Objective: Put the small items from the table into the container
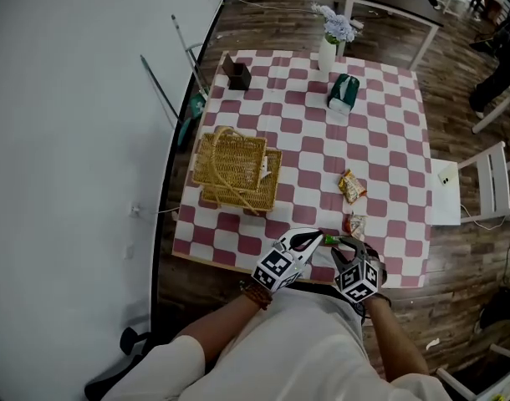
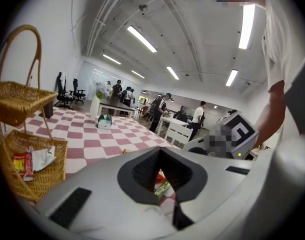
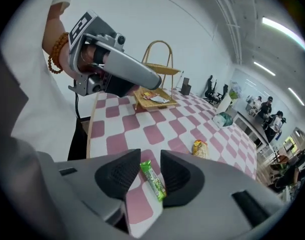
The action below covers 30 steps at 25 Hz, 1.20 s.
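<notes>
A small green snack bar lies on the checked tablecloth near the front edge, also visible in the head view. My right gripper points down over it, open, with the bar between the jaws and untouched. Just left of it is my left gripper, whose pads meet with nothing held. Two more packets lie to the right: an orange one and a red one. The wicker basket stands at the left with a few packets inside.
At the far end stand a white vase of flowers, a green tissue box and a dark box. A white chair stands beside the table's right edge. People and desks fill the room beyond.
</notes>
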Each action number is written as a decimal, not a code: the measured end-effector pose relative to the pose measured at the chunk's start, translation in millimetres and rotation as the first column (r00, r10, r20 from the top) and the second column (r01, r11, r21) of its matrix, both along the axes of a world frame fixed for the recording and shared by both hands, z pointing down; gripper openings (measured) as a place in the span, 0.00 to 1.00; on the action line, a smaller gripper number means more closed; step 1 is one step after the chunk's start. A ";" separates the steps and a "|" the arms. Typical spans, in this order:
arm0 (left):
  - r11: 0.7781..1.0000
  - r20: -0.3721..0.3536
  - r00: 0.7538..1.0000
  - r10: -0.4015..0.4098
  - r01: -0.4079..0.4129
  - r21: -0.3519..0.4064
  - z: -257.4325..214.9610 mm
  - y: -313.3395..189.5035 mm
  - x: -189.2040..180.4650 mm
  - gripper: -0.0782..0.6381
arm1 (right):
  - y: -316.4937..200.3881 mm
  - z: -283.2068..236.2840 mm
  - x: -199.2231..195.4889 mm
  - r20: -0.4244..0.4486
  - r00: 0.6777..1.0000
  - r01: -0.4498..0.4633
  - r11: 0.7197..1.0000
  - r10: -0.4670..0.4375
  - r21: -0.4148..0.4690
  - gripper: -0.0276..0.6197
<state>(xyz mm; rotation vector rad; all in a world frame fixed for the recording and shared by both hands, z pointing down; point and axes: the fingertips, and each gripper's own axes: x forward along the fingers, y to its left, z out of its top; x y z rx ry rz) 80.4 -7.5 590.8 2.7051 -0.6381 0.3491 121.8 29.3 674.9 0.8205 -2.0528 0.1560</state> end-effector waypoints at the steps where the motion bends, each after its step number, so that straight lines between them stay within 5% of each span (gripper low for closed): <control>1: 1.000 0.011 1.000 -0.003 0.003 -0.013 8.2 -1.8 -0.4 0.15 | -0.6 7.2 0.7 -0.014 1.000 0.008 1.000 -0.008 -0.013 0.27; 18: 0.987 0.162 0.987 0.020 0.006 -0.158 109.2 -3.1 4.3 0.15 | -6.1 96.9 21.7 -0.150 0.986 0.041 0.978 -0.073 -0.204 0.27; 30: 0.979 0.176 0.984 0.007 0.029 -0.202 124.0 -10.0 6.9 0.15 | -8.0 119.5 28.8 -0.164 0.980 0.061 0.961 -0.108 -0.271 0.27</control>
